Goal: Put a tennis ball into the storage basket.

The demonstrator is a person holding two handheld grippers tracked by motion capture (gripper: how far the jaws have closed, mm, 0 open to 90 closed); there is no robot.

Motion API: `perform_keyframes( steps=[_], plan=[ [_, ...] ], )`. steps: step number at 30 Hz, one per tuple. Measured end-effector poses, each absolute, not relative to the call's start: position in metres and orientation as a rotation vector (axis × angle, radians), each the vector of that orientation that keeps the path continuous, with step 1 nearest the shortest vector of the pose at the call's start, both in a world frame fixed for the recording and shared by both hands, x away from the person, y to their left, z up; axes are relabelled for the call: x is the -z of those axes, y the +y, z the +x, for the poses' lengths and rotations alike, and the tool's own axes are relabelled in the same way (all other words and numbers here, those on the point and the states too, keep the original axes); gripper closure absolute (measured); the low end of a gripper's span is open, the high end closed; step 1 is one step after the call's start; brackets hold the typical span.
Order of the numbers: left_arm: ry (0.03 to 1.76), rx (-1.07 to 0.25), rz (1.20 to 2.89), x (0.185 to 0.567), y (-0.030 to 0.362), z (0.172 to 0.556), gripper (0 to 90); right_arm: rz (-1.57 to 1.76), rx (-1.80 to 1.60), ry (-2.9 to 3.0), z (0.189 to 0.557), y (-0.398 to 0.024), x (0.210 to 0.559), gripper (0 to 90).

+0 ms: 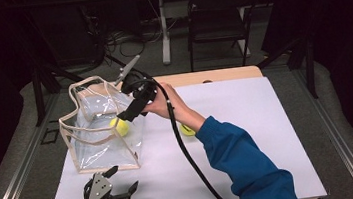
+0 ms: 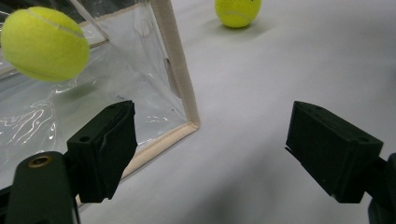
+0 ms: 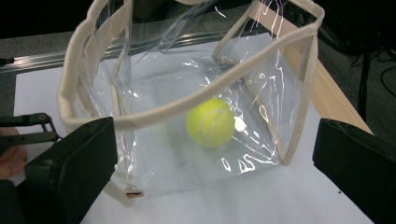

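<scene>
Tennis ball [image 3: 210, 122] inside clear bag [image 3: 289, 84], second ball [image 2: 237, 11] outside

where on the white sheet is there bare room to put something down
Most room is on the white sheet's right half, past the loose tennis ball, and along the near edge between the left hand-held gripper and the blue sleeve. The far left is crowded: clear bag and right hand-held gripper.
</scene>
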State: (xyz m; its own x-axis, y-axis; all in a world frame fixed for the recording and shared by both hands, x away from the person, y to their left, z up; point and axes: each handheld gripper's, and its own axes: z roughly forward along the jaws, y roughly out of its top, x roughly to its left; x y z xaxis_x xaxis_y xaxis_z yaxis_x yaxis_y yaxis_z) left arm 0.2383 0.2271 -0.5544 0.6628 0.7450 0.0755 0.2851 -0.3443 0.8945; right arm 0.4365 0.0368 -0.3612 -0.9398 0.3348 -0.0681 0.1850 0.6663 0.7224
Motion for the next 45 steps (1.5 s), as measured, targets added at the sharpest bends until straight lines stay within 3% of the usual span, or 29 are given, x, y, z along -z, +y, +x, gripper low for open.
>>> perform_keyframes(
  steps=[45],
  plan=[
    [0.808,-0.605,1.921,0.554,0.226,0.238,16.1,0.509,-1.065,2.676,0.409,-0.058,0.417,0.0]
  ],
)
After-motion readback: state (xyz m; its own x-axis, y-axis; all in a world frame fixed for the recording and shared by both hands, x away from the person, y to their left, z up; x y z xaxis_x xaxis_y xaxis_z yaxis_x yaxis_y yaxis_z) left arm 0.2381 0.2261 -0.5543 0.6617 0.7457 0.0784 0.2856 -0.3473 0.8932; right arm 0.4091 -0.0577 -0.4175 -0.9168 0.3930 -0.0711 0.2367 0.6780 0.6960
